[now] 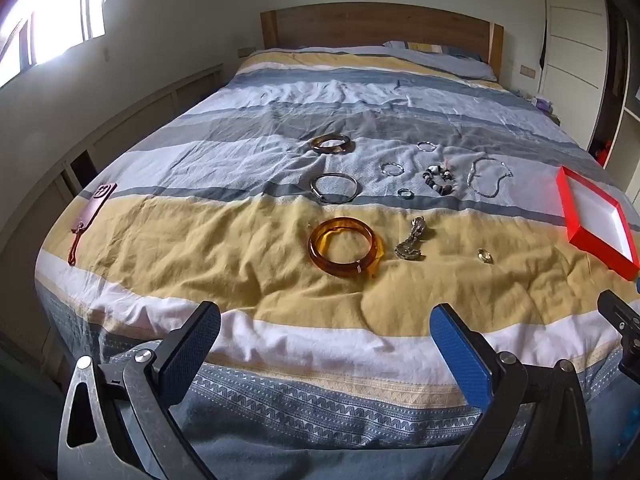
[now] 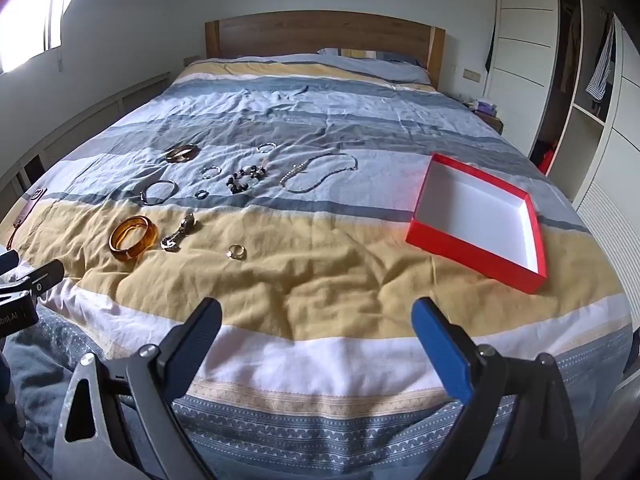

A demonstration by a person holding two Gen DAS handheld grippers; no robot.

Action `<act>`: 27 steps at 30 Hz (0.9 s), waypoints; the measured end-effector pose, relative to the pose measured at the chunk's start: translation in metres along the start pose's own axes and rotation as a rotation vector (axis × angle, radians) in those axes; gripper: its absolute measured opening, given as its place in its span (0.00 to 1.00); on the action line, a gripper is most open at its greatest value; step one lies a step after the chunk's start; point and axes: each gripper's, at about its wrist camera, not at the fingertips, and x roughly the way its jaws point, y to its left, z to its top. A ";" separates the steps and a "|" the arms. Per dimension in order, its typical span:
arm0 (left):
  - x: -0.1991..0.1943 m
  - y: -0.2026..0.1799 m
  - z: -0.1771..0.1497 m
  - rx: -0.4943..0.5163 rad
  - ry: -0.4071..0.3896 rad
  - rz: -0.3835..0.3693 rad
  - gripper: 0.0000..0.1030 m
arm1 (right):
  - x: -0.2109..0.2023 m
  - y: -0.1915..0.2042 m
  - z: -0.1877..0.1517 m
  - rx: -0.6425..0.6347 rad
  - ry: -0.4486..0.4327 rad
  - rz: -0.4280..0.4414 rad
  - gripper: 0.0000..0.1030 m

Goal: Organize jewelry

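Nothing is held yet; jewelry lies spread on the bed [image 1: 168, 240], and both sets of jaws stand wide open and empty at its foot.

Leftmost, the amber bangle [image 1: 343, 247] looks rigid, smooth and likely slippery, so pinch across its band; the metal clasp piece [image 1: 410, 240] beside it is small and stiff; the ring [image 1: 485, 256] is tiny, probably hard to lift off soft cloth; the chain necklace [image 2: 316, 176] is limp, best taken mid-strand; the red box [image 2: 476, 248] waits empty at right, beyond the left gripper [image 1: 324, 340] and right gripper [image 2: 316, 332].
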 end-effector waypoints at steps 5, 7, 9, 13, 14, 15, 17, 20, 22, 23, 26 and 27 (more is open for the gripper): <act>0.010 -0.002 0.004 -0.004 0.022 0.004 0.99 | 0.003 -0.002 -0.001 -0.001 0.001 0.008 0.94; 0.009 0.002 0.003 -0.004 0.010 0.002 0.99 | 0.004 -0.002 -0.001 -0.004 -0.001 0.011 0.94; 0.010 0.003 0.003 -0.005 0.011 0.002 0.99 | 0.006 -0.004 -0.001 -0.006 -0.001 0.015 0.94; 0.015 -0.002 0.002 0.000 0.017 0.018 0.99 | 0.011 -0.009 -0.002 0.001 0.004 0.006 0.94; 0.017 -0.002 0.002 0.001 0.023 0.016 0.99 | 0.012 -0.009 -0.002 0.001 0.004 0.008 0.94; 0.018 -0.003 0.001 0.003 0.027 0.015 0.99 | 0.012 -0.006 -0.003 0.003 0.006 0.009 0.94; 0.018 -0.003 0.001 0.002 0.029 0.013 0.99 | 0.013 -0.007 -0.003 0.004 0.006 0.012 0.94; 0.019 -0.005 0.001 0.016 0.033 0.007 0.99 | 0.021 0.001 -0.005 0.006 0.014 0.013 0.94; 0.019 -0.006 0.000 0.020 0.031 0.003 0.99 | 0.021 -0.001 -0.006 0.003 0.012 0.008 0.94; 0.020 -0.007 0.000 0.023 0.037 -0.002 0.99 | 0.021 -0.002 -0.007 0.002 0.010 0.005 0.94; 0.019 -0.008 0.000 0.032 0.035 -0.022 0.99 | 0.021 -0.003 -0.007 0.000 0.011 -0.003 0.94; 0.019 -0.009 -0.001 0.038 0.031 -0.026 0.99 | 0.021 -0.004 -0.007 -0.001 0.013 -0.005 0.94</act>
